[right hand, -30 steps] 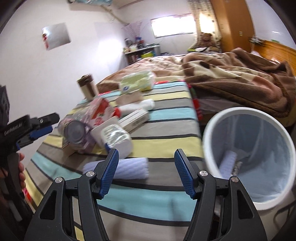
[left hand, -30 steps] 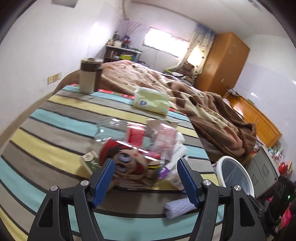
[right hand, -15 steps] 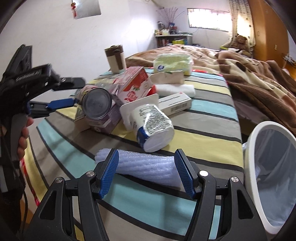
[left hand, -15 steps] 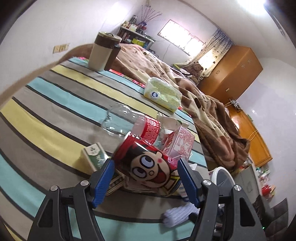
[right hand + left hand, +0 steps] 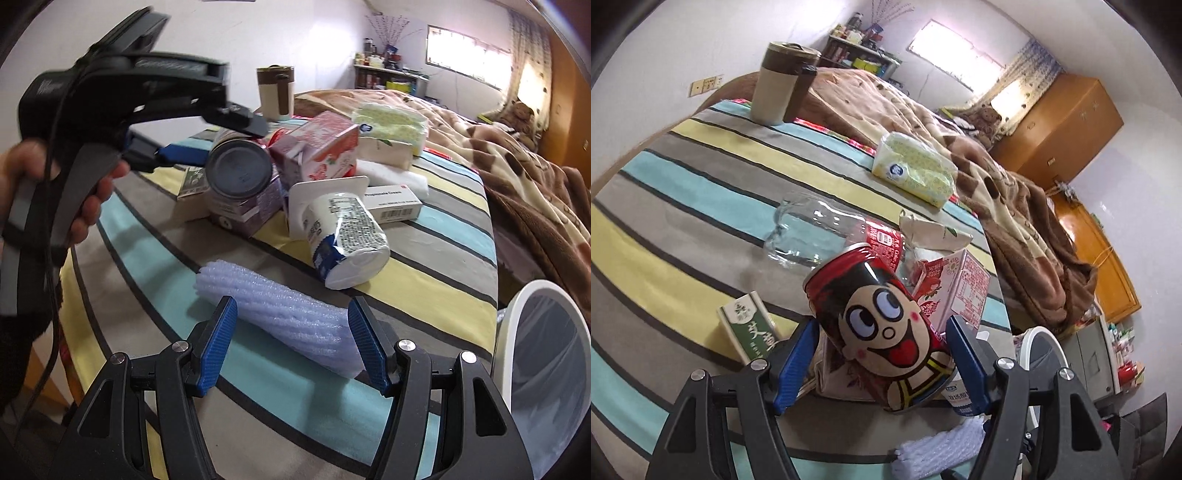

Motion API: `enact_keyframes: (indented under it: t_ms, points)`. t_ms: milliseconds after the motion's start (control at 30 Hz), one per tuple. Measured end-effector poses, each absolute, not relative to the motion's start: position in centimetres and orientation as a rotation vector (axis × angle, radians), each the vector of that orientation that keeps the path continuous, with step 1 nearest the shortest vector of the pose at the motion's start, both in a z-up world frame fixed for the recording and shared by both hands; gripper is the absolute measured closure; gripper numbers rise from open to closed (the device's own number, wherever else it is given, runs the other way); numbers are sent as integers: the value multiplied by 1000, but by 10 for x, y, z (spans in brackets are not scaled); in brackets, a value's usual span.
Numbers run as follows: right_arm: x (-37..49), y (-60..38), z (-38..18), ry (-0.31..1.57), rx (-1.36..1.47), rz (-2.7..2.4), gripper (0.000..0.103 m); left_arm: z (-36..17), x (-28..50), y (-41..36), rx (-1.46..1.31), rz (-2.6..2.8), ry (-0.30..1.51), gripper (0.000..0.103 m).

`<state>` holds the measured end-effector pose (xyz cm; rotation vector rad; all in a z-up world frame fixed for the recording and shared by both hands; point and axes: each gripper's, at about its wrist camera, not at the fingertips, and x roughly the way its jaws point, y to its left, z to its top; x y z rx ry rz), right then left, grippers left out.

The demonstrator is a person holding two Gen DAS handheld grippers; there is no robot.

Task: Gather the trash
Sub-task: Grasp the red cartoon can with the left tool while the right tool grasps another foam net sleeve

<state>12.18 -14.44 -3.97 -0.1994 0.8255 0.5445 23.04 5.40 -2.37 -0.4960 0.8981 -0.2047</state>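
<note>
red can [image 5: 882,332] between open left gripper [image 5: 882,354]; foam roll [image 5: 284,317] between open right gripper [image 5: 291,343]

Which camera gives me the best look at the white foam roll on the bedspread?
The right wrist view: the white foam roll lies in full between the right gripper's open fingers, its ribbed surface clear. The left wrist view shows only part of it at the bottom edge, partly behind the left gripper.
</note>
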Motion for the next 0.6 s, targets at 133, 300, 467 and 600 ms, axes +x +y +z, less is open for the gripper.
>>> enact_keyframes:
  t_ms: [133,300,467,600]
  points:
    - [119,-138,-42,834,-245,565,39,-26,239,49,-460,-192,933,32]
    - [118,-137,-41,839,-250,549,39,-32,243,49,-456,-184,938,32]
    - [115,-132,-42,835,-277,531,39,-32,244,52,-454,-165,938,32]
    - [116,-130,-43,829,-293,519,53,-33,243,56,-464,-167,930,36]
